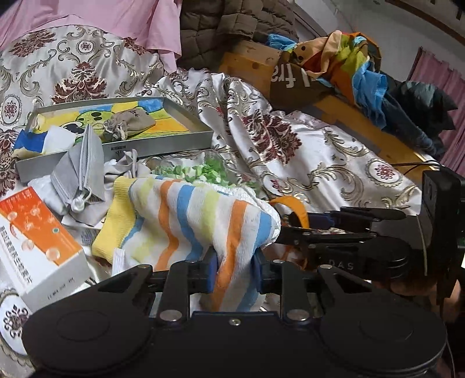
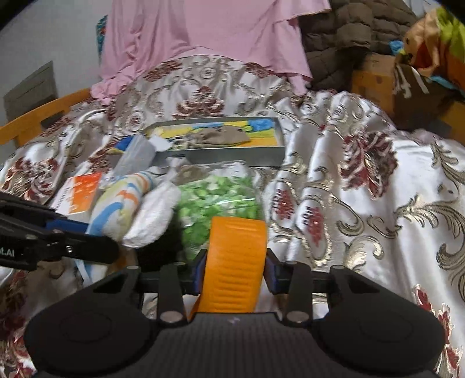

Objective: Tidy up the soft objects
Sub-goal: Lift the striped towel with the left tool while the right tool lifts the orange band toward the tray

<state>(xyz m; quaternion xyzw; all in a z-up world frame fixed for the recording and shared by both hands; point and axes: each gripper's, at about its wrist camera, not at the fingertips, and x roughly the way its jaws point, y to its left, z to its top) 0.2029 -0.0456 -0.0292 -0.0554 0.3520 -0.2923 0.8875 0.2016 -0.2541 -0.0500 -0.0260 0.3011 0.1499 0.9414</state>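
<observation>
We see our left gripper (image 1: 235,272) closed on a striped towel (image 1: 203,221), its blue pads (image 1: 213,272) pinching a fold of the cloth between them. The towel carries yellow, orange, blue and pale green bands on white, and it drapes from the grip out over the clutter on the patterned bedspread (image 1: 319,151). Our right gripper (image 2: 234,272) has its jaws partly closed around an orange ribbed band (image 2: 237,261), which fills the gap between the pads; the band looks like a strap or a roll, though the blur keeps us from telling which. In the left wrist view the right gripper reaches in from the right, its tips just beside the towel's white end, with a curl of the orange band above them.

Behind the towel lies a clear bag of green pieces (image 2: 218,200), touching the towel's far edge. Further back stands a grey shallow box (image 1: 162,145), tilted on the bedding, with a colourful drawing on its floor and a small beige drawstring pouch (image 1: 130,123) lying inside it. A grey drawstring pouch (image 1: 82,171) leans against the box's near wall. To the left of the towel rests an orange and white carton (image 1: 37,241). A pink sheet (image 2: 203,37) hangs over the far bedding, a brown quilted jacket (image 1: 232,26) sits beside it, and a heap of bright clothes (image 1: 343,64) lies on the wooden bed frame (image 1: 247,61).
</observation>
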